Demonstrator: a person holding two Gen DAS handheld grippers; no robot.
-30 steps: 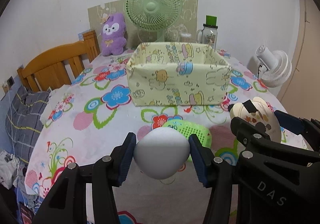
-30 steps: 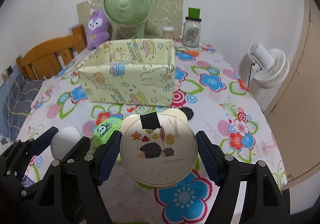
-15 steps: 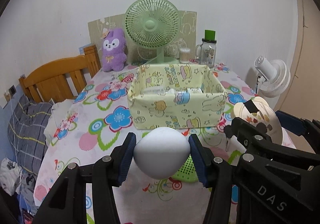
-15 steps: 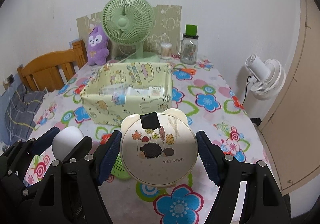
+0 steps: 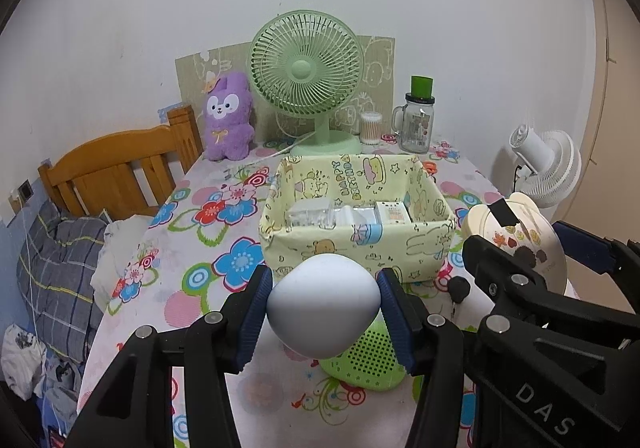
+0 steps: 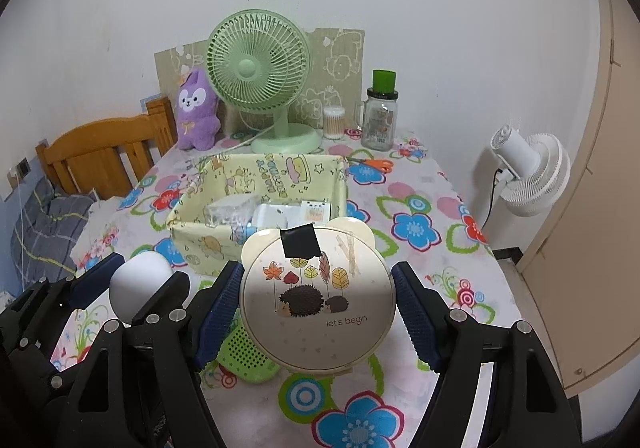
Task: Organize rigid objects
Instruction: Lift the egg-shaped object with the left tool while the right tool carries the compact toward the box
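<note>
My left gripper (image 5: pixel 323 304) is shut on a pale egg-shaped object (image 5: pixel 322 302) and holds it above the table, in front of the yellow fabric box (image 5: pixel 356 244). My right gripper (image 6: pixel 318 302) is shut on a round cream case with a hedgehog print (image 6: pixel 318 300), also held above the table near the box (image 6: pixel 200 244). The box holds a clear plastic piece (image 5: pixel 310 213) and small white packs (image 5: pixel 392 211). A green perforated object (image 5: pixel 366 362) lies on the table below both grippers. The egg (image 6: pixel 138 286) and left gripper show at the left of the right wrist view.
At the back stand a green desk fan (image 5: pixel 306 75), a purple plush (image 5: pixel 228 115), a cotton-swab tub (image 5: pixel 370 127) and a glass jar with green lid (image 5: pixel 418 119). Orange scissors (image 6: pixel 372 164) lie behind the box. A wooden headboard (image 5: pixel 116 171) is left, a white fan (image 5: pixel 548 167) right.
Both grippers have risen with their objects still held. The view now looks down into the box, and the green perforated object lies lower in the frame.
</note>
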